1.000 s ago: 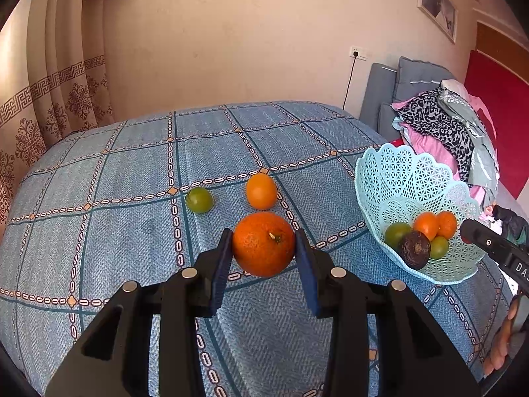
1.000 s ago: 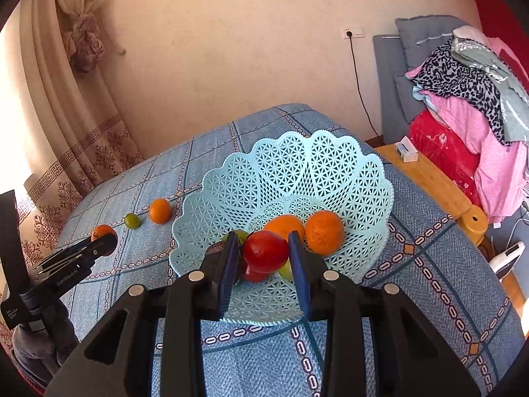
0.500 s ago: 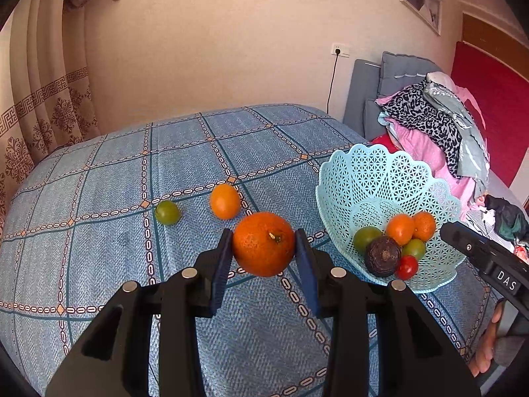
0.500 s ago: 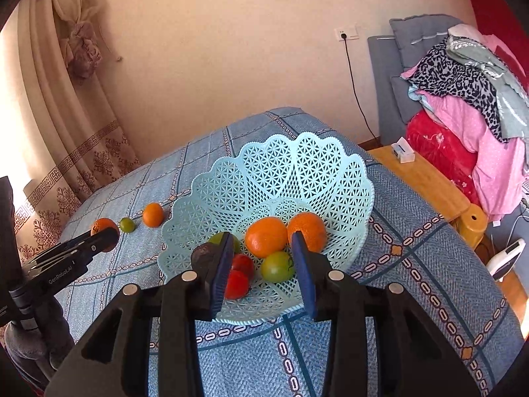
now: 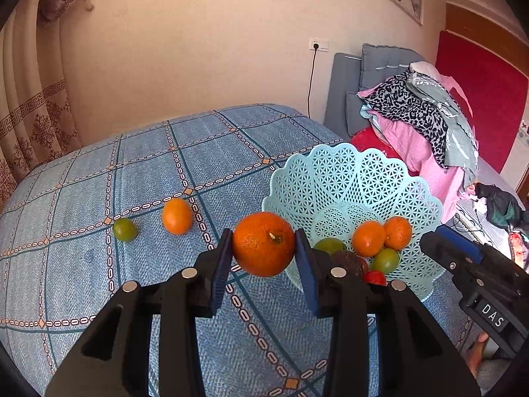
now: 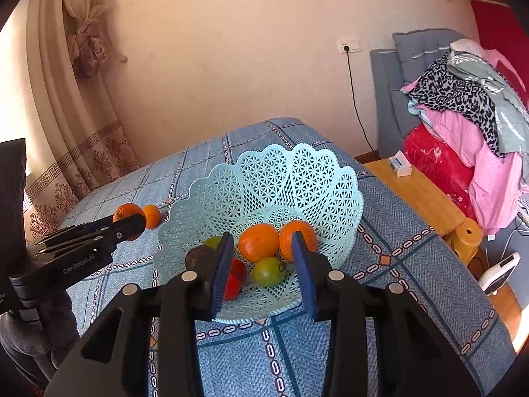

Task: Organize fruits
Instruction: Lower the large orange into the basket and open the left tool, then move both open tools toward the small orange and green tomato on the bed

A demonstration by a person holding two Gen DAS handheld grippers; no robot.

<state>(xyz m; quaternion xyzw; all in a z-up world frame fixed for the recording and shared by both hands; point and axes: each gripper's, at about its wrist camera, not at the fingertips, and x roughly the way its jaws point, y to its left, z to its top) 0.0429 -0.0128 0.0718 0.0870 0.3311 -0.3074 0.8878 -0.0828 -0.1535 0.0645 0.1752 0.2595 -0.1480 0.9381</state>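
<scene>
Presently, the left gripper [image 5: 264,258] is clamped on a large orange [image 5: 263,243], one blue pad against each side, stem scar facing the camera. The orange is held clear of the blue patterned bedspread [image 5: 99,278], just to the left of the basket [image 5: 350,178].

The right gripper [image 6: 260,266] has its jaws spread wide and nothing between them. It hangs over the near rim of the basket, above the fruit inside.

The basket is pale turquoise plastic lattice with a scalloped rim, standing on the bedspread. Inside it: two oranges [image 6: 259,242] side by side and touching, a green fruit [image 6: 268,271] in front of them, a red fruit [image 6: 235,278] partly hidden by the right gripper's left finger, a dark brown fruit [image 6: 197,257], and a second green fruit [image 6: 212,241] behind it, mostly hidden.

Two fruits lie loose on the bedspread, left of the basket: a small orange [image 5: 177,216] and, further left, a small green fruit [image 5: 124,229]. They are near each other, not touching.

A heap of clothes [image 5: 426,122] sits beyond the bed at right.
</scene>
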